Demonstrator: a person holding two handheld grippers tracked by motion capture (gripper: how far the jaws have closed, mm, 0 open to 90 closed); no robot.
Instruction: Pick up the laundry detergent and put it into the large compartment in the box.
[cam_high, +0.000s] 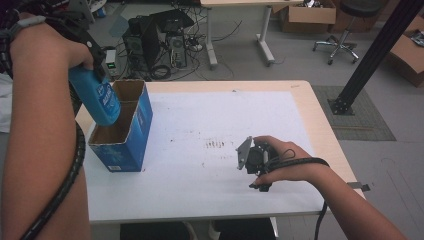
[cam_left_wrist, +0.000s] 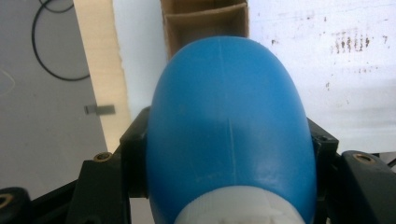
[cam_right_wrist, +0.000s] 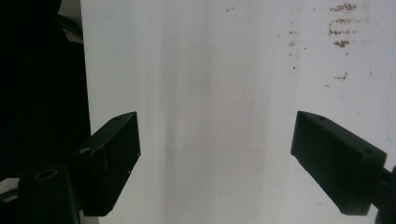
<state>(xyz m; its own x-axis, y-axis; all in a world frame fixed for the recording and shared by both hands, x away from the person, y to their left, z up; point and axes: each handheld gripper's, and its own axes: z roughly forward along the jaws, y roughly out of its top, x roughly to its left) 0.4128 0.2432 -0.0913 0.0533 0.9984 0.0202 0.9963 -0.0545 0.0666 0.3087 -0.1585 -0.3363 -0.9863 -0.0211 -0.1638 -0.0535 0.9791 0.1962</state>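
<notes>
A blue plastic bottle (cam_high: 100, 99) with a white cap hangs bottom-down over the open blue cardboard box (cam_high: 127, 135) at the table's left. My left gripper (cam_high: 94, 57) is shut on the bottle near its cap end. In the left gripper view the bottle (cam_left_wrist: 229, 135) sits between both jaws, with the box's cardboard divider (cam_left_wrist: 205, 18) beyond it. My right gripper (cam_high: 260, 172) rests low on the white sheet at the right, held by a hand. Its jaws stand wide apart over bare white sheet (cam_right_wrist: 215, 116), nothing between them.
The white sheet (cam_high: 210, 115) covering the table carries brown smudges (cam_high: 215, 145) near its middle. Behind the table are computer towers (cam_high: 150, 42) with cables, another desk, a stool (cam_high: 345, 30) and cardboard boxes. A black metal post (cam_high: 372, 55) rises at the right.
</notes>
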